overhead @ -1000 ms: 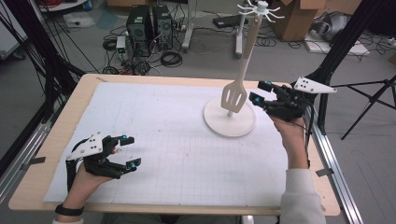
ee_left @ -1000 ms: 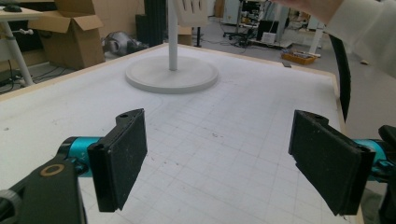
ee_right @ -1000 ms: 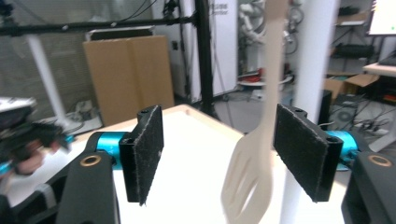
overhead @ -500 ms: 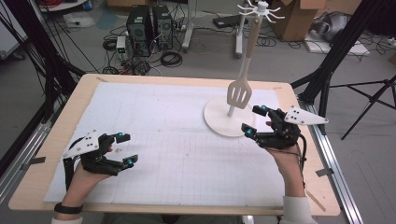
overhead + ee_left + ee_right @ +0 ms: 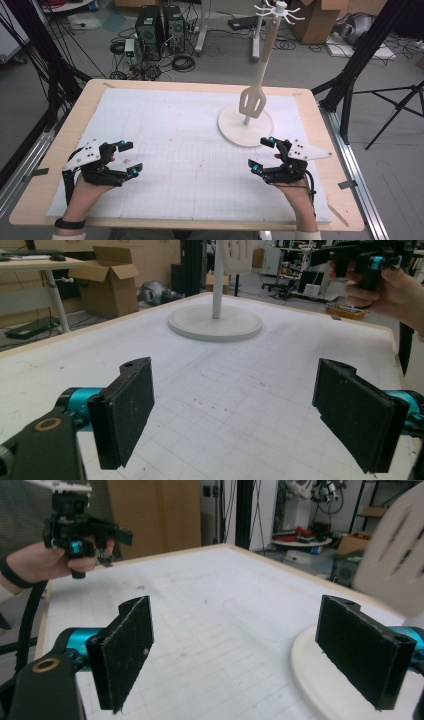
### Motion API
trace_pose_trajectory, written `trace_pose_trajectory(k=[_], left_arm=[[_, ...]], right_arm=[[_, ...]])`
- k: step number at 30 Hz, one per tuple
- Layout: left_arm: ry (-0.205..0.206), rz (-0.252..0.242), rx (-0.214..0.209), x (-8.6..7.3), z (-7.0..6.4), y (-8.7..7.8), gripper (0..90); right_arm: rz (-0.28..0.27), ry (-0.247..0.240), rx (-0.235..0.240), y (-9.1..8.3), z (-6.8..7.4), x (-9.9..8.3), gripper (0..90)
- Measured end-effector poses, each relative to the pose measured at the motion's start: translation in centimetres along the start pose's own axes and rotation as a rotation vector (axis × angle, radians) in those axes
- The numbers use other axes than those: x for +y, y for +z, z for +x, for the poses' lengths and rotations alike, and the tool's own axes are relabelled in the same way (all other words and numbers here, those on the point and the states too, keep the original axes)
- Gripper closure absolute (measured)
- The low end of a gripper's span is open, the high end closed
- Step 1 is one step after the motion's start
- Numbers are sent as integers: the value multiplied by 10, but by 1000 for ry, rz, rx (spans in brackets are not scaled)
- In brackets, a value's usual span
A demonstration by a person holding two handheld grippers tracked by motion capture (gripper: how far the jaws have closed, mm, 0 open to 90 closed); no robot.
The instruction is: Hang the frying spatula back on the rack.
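One slotted spatula point(image 5: 252, 101) hangs from one white stand point(image 5: 245, 126), its blade just above the round base at the far right of the table point(image 5: 200, 86). The hook at the top of the stand is small and pale against the floor clutter — which arm carries the handle cannot be made out. In the right gripper view the spatula point(image 5: 392, 555) is cut off by the frame edge; in the left gripper view its blade point(image 5: 237, 252) is cropped at the top.

Two grippers, both empty. Left gripper point(image 5: 129, 157) sits at the near left, jaws wide apart, nothing between them. Right gripper point(image 5: 263, 154) sits near right, just in front of the stand base, jaws likewise spread — apart from the spatula, not touching the base.
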State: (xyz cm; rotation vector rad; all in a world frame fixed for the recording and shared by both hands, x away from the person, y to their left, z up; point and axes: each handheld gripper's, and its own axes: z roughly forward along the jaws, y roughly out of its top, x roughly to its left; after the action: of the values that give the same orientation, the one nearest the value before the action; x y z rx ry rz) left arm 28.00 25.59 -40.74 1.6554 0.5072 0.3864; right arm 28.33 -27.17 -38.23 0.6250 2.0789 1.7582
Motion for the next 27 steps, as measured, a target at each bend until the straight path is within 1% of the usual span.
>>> trace_pose_trajectory(k=[3,8,9,10,14,16,17,20,27], left_arm=[[1,-1,10,-1,1,-2,172],[-3,-8,22,-2,3,-5,172],[0,-7,26,-3,3,-5,172],[1,-8,28,-3,4,-5,172],[0,2,38,-5,4,-6,172],[6,7,46,-5,4,-7,172],[5,5,51,-5,4,-8,172],[6,2,50,-4,4,-9,172],[8,8,57,-5,4,-11,173]], right_arm=[[13,11,-4,1,3,-10,144],[10,48,-11,-1,1,-27,144],[19,57,-7,-1,1,-28,144],[28,52,-15,-1,1,-29,144],[33,60,-20,-1,0,-32,144],[31,67,-15,-1,0,-32,144],[29,61,-18,-1,-1,-32,144],[33,74,-19,-2,-2,-33,144],[28,71,-23,-3,-4,-34,145]])
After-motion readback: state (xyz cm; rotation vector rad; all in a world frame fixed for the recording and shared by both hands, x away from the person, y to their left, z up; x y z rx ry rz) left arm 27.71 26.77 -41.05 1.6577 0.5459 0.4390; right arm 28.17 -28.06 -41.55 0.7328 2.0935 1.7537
